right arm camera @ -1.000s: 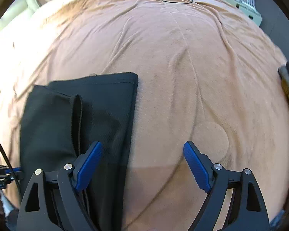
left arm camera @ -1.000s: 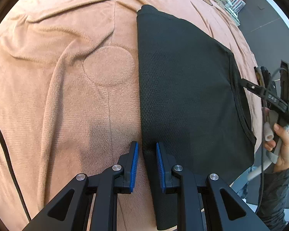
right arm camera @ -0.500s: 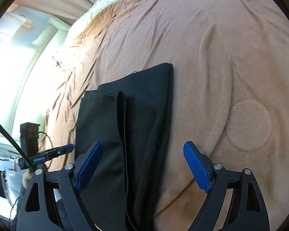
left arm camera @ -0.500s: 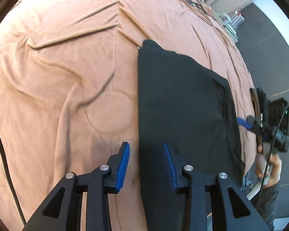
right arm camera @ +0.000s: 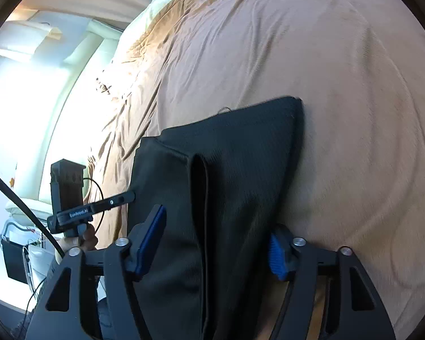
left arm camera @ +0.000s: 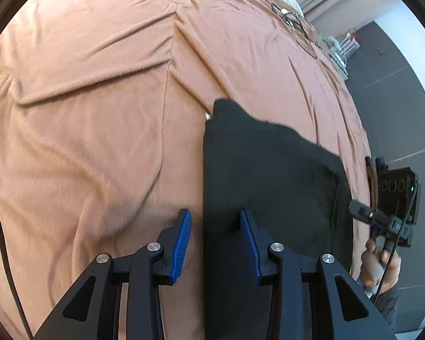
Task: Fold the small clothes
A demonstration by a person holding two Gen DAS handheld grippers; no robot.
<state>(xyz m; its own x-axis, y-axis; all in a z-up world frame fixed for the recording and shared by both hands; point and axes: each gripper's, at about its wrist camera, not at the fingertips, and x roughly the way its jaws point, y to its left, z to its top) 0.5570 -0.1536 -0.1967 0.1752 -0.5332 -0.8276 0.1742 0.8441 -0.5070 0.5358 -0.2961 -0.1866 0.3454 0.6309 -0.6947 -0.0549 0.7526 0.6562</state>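
A black garment (left arm camera: 269, 175), folded into a long strip, lies flat on the brown blanket (left arm camera: 99, 113). My left gripper (left arm camera: 214, 226) is open and straddles the strip's left edge, one finger over blanket and one over cloth. In the right wrist view the garment (right arm camera: 240, 170) shows a folded flap with a hemmed seam down its middle. My right gripper (right arm camera: 218, 221) spans the strip's near end, jaws closing with the cloth between them. Its right fingertip (right arm camera: 279, 243) sits at the strip's right edge, partly hidden by cloth. A hand (left arm camera: 382, 260) holds that gripper at the bed's edge.
The blanket is creased in long ridges (left arm camera: 172, 56). Thin cables (left arm camera: 294, 22) lie at its far end, with a rack (left arm camera: 340, 53) beyond. A dark floor (left arm camera: 396, 99) borders the bed. A bright window and a black box (right arm camera: 14, 257) stand on the other side.
My left gripper's jaws widened off the garment's edge and it drew back along the strip. My right gripper swung over the garment and its jaws narrowed around it.
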